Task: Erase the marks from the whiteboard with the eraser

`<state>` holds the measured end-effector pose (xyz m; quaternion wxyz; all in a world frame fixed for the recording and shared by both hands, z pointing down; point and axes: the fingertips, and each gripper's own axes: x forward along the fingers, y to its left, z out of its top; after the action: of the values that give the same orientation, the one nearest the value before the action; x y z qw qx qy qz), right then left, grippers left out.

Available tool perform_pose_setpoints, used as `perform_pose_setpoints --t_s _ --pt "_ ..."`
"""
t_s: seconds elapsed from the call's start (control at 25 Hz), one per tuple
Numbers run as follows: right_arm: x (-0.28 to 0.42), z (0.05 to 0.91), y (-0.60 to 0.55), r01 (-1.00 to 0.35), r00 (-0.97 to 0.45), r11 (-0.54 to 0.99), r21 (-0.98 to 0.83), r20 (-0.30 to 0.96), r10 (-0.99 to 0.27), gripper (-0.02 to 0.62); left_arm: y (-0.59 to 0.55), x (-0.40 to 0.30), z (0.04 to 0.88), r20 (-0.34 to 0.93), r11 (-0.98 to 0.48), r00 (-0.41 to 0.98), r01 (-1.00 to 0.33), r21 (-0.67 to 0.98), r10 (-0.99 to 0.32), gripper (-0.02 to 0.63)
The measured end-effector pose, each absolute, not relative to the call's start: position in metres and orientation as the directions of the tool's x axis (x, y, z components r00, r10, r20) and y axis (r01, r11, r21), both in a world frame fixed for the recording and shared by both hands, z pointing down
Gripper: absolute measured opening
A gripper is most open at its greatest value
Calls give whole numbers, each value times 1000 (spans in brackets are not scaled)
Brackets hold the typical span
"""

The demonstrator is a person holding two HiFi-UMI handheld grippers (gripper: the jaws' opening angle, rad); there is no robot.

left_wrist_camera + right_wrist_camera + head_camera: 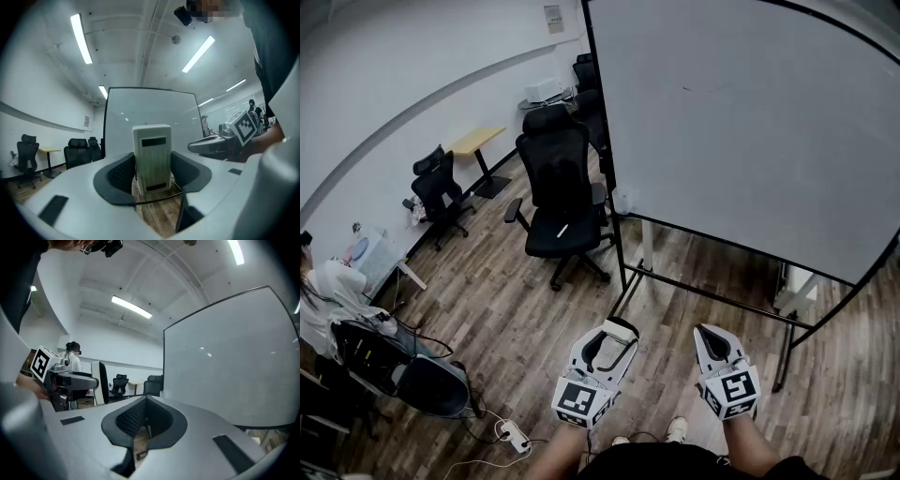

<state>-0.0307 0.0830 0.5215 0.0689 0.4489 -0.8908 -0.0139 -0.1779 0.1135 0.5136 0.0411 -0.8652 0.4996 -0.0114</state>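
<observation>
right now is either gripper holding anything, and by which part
The left gripper holds the eraser, jaws pressed on the two long sides of its lower half; the top end sticks out. The right gripper is shut and empty.

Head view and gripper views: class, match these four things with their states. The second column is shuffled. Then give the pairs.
1 eraser
2 right hand-held gripper
3 whiteboard
4 black office chair

A shut, nothing in it
B upright, black-framed
C clamped in the left hand-held gripper
D standing left of the whiteboard

Pairs: 1-C, 2-A, 3-B, 4-D
</observation>
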Motion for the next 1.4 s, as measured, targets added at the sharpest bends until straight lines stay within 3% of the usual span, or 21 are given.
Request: perform_pose_setpoints --t_s 0.36,0.52,0.76,1.4 --pt "-25 511 70 -786 -588 595 168 93 -803 18 99 -164 507 -27 -516 520 -852 -81 -854 253" --pt "-13 499 65 -795 -582 575 192 25 -813 18 90 -152 507 -31 -516 520 -853 -81 -854 255" --pt "29 486 51 -810 -581 576 114 -23 -813 18 78 -124 503 -27 -510 514 -856 -83 -858 255" --pt "96 488 23 -756 -650 641 134 -32 -759 18 43 -64 518 -5 -449 449 -893 -34 -893 255"
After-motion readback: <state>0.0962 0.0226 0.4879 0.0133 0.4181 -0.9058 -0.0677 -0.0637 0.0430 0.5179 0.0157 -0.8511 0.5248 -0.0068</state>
